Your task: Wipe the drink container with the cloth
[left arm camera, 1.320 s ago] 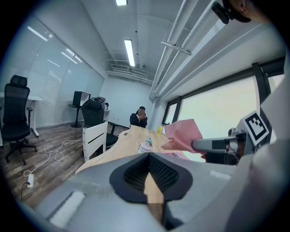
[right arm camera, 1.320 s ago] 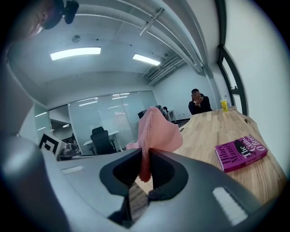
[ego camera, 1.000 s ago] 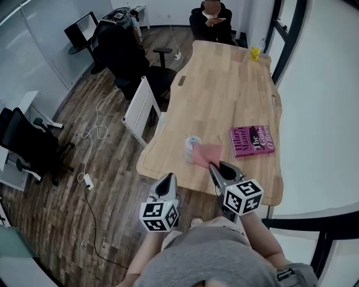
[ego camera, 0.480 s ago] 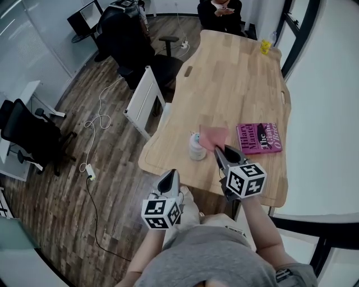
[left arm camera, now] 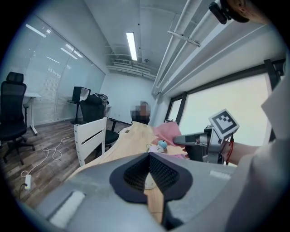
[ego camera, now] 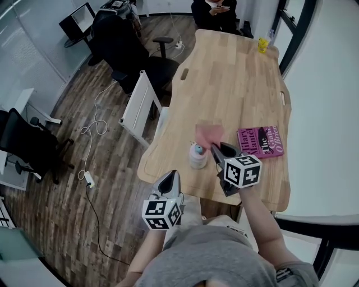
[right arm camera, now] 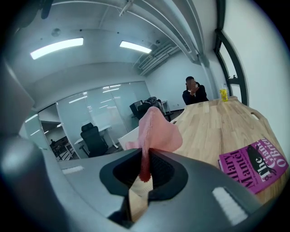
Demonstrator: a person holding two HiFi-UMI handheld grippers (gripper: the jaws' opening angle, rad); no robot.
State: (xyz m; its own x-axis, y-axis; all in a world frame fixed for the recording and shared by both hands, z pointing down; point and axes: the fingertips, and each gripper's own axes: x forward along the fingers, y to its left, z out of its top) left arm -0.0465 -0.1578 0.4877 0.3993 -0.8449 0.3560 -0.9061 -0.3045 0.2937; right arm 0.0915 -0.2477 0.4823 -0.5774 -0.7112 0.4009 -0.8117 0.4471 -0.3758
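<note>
- Cloth (ego camera: 207, 135), pink, is pinched by one edge between the jaws of the right gripper (ego camera: 220, 150). In the right gripper view (right arm camera: 146, 156) the jaws are closed onto the cloth's zigzag-cut hem, and the rest of the cloth (right arm camera: 156, 131) stands up past their tips in a loose fold.
- The drink container (ego camera: 197, 156) stands upright on the tabletop (ego camera: 235, 84), close to its near-left corner and just in from the near edge. It is a small pale cup with a light blue figure on its lid.
- The right gripper sits over the tabletop just to the right of the drink container. The cloth reaches out beyond the container's top, and I cannot tell whether the two touch.
- The left gripper (ego camera: 170, 178) is off the tabletop, short of its near edge and near the container. In the left gripper view (left arm camera: 148, 156) its jaws are pressed together at the tips with nothing between them. Past them that view shows the container (left arm camera: 161, 146), with the cloth (left arm camera: 165, 132) behind and above it.
- A magenta book (ego camera: 259, 141) lies flat near the right edge of the tabletop, just beside the right gripper.
- A person (ego camera: 214, 11) sits at the far end of the tabletop, and a small yellow object (ego camera: 262, 45) stands near the far-right corner.
</note>
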